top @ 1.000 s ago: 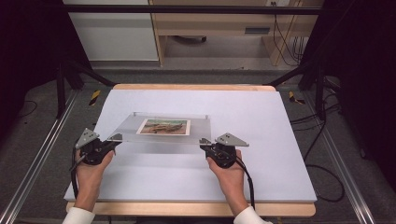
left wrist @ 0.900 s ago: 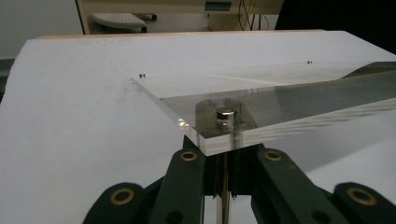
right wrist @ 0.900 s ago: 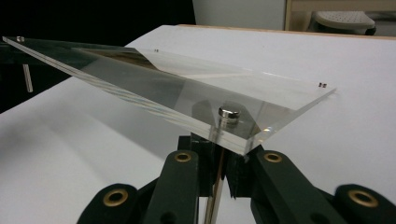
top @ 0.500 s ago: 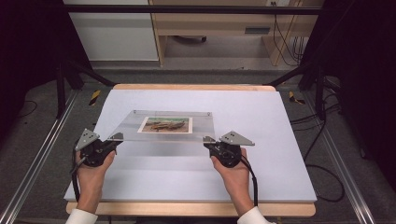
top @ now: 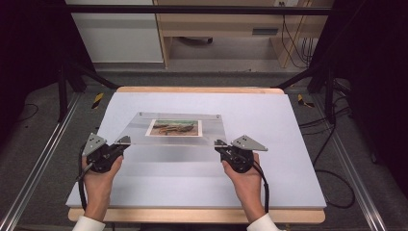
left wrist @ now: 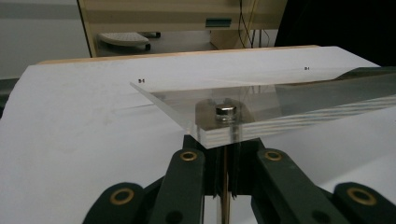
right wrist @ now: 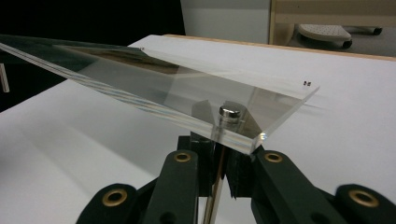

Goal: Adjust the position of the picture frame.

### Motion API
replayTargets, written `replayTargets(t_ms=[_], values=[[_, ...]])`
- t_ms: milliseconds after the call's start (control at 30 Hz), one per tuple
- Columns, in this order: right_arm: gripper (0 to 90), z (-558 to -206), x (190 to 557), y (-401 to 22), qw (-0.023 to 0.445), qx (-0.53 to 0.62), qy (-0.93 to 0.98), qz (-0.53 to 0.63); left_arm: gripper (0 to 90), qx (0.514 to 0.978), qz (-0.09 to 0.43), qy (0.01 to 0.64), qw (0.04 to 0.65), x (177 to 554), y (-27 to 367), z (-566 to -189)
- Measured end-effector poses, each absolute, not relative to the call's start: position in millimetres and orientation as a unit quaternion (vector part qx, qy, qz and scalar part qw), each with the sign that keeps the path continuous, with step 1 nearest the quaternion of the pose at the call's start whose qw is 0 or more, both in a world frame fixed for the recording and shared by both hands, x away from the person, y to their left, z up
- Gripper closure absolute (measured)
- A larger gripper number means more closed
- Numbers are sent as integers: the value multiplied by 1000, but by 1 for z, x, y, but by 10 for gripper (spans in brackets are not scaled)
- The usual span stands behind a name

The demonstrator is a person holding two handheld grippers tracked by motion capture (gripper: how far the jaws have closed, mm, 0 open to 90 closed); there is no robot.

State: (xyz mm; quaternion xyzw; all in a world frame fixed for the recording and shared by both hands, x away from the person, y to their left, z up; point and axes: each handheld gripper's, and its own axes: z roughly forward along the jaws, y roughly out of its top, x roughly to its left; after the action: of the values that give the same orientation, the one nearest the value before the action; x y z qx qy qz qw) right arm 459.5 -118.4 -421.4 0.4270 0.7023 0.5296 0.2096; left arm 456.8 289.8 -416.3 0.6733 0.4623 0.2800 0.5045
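Both grippers are clamped on the clear frame (top: pixel 175 130), a flat acrylic sandwich with a picture (top: pixel 174 127) inside. The left gripper (top: pixel 120 144) pinches the frame's near left corner, and the right gripper (top: pixel 220 147) pinches its near right corner. In each gripper view the jaws stand narrow under the corner, squeezing the thin plate edge just below a small metal stud (left wrist: pixel 225 111) at the left corner and another stud (right wrist: pixel 229 112) at the right corner.

The frame's long axis runs from one gripper to the other, across the bench (top: pixel 269 168). Its near edge is lifted off the bench while its far edge lies lower, close to or on the white surface; whether it touches cannot be told. So the plate tilts down away from the person, with the picture nearer the far edge than the grippers.

Each hand is equally near its own corner, so the coming move likely depends on keeping the two corners level with each other, or the plate would twist.

Nothing lies on the bench around the frame. Beyond the frame's far edge, past the bench, stands a wooden shelf (top: pixel 226 24), well apart.
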Motion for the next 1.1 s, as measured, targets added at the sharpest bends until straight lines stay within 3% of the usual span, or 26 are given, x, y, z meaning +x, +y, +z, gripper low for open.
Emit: replayTargets(t_ms=[1100], values=[[829, -418, 444, -169, 224, 448, 688, 526, 839, 665, 288, 445, 527, 440, 237, -411]])
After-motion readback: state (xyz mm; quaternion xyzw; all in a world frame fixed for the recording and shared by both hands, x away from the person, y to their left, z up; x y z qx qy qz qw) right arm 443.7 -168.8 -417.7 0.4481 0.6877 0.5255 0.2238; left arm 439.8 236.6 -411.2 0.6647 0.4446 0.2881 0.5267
